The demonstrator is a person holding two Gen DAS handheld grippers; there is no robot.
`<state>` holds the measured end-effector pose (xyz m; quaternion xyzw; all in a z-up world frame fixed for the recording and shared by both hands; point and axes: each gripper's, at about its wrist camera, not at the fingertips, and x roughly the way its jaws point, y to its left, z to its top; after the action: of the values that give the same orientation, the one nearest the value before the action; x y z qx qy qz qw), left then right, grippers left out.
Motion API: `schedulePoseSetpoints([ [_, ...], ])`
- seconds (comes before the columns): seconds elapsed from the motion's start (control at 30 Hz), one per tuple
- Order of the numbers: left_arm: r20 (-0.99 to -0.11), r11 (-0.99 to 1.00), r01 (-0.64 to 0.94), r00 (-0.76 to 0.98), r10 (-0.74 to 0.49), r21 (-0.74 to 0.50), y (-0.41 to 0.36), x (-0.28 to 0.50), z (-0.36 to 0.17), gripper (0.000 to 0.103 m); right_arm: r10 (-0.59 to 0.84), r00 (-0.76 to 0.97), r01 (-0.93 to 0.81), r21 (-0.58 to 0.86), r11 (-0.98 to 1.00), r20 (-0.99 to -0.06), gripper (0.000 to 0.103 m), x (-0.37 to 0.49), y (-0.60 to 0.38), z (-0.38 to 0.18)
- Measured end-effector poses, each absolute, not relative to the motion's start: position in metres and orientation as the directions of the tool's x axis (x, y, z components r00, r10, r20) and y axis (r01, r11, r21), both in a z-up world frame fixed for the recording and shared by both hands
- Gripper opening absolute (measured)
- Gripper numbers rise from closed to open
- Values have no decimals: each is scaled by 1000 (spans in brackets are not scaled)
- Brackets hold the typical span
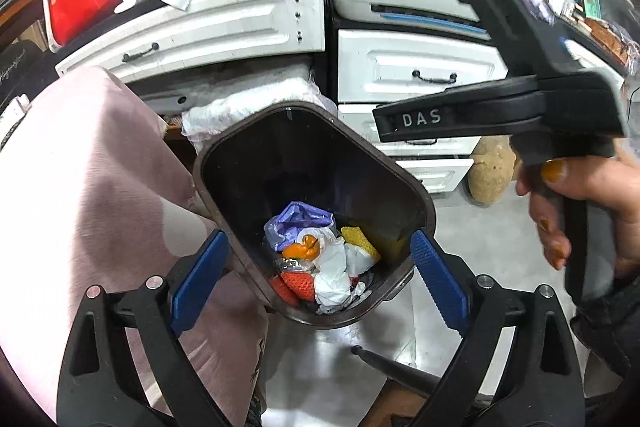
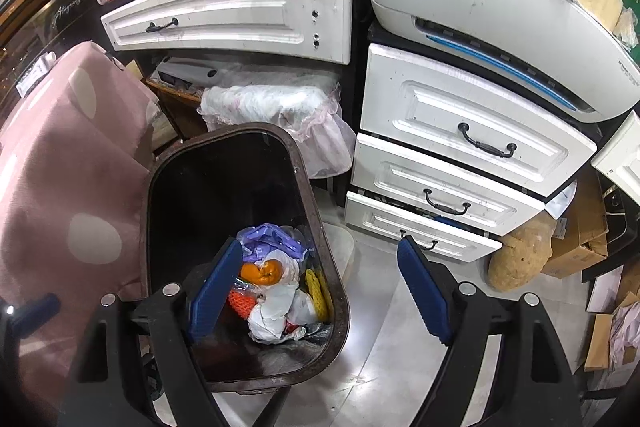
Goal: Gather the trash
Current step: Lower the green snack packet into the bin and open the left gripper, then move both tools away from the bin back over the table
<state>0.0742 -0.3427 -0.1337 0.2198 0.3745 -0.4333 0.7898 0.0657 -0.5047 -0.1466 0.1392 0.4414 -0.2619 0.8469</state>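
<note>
Brown bin [image 1: 240, 163] stands upright on the floor beside white drawers [image 1: 416, 71], mouth up, long axis toward them, trash [image 1: 332, 267] at its bottom, below both wide-open, empty claws: left claw [image 1: 320, 279] straddles it, right claw [image 2: 320, 291] hangs over its right rim.

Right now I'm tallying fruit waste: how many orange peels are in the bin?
1: an orange peel on the white paper in the brown bin. More may lie hidden underneath.
</note>
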Motion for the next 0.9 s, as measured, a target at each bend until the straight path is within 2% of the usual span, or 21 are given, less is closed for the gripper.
schedulePoseSetpoints([
  [0.27,-708,536,844,372,-600,-11,-307,66,-89,93,-307,524,530,22,848,-794,80,66,-494,-131],
  [0.43,-678,573,820,420,-604,-3,-278,71,-70,94,-227,571,478,95,873,-789,81,70,-481,-121],
  [0.67,-657,665,747,504,-561,5,-224,107,-51,94,-134,632,345,122,931,-763,81,86,-438,-100],
  [0.9,-634,805,591,641,-433,48,-153,166,-39,94,-48,667,209,124,970,-744,81,113,-397,-81],
])
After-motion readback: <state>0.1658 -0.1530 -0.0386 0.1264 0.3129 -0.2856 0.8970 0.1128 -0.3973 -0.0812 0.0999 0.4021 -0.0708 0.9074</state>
